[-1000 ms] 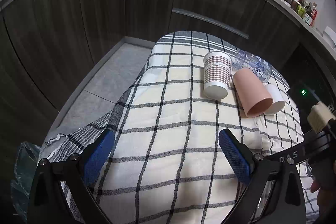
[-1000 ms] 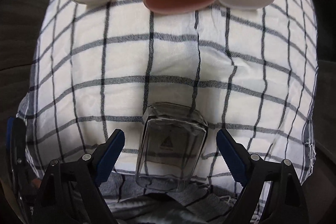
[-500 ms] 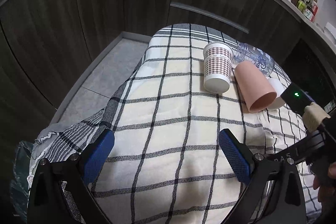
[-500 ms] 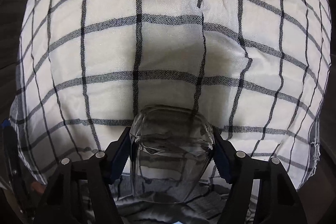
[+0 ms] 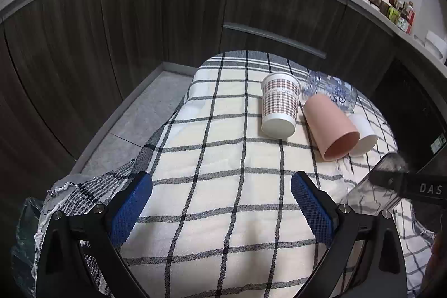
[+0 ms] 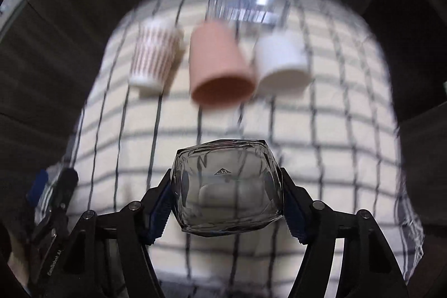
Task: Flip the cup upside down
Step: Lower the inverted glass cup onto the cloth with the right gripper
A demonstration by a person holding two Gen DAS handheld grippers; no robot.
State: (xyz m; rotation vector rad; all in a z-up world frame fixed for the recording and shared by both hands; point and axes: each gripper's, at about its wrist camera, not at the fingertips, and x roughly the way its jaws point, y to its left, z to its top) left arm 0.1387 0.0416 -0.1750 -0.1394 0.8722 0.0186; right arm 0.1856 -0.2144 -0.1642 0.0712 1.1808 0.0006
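My right gripper (image 6: 226,203) is shut on a clear square glass cup (image 6: 226,192) and holds it above the checked cloth (image 6: 321,158), its base facing the camera. The same cup (image 5: 377,186) shows at the right edge of the left wrist view, tilted in the right gripper's fingers. My left gripper (image 5: 222,208) is open and empty over the near part of the cloth (image 5: 223,158). The right wrist view is blurred by motion.
A patterned paper cup (image 5: 279,105), a pink cup (image 5: 329,124) and a white cup (image 5: 361,134) lie on their sides at the far end, with a clear plastic bottle (image 5: 332,91) behind. Dark cabinets (image 5: 139,18) and the floor (image 5: 139,119) surround the table.
My right gripper closed on the glass cup, which lay on the cloth, and lifted it off while tilting up. My left gripper stayed open and barely moved.
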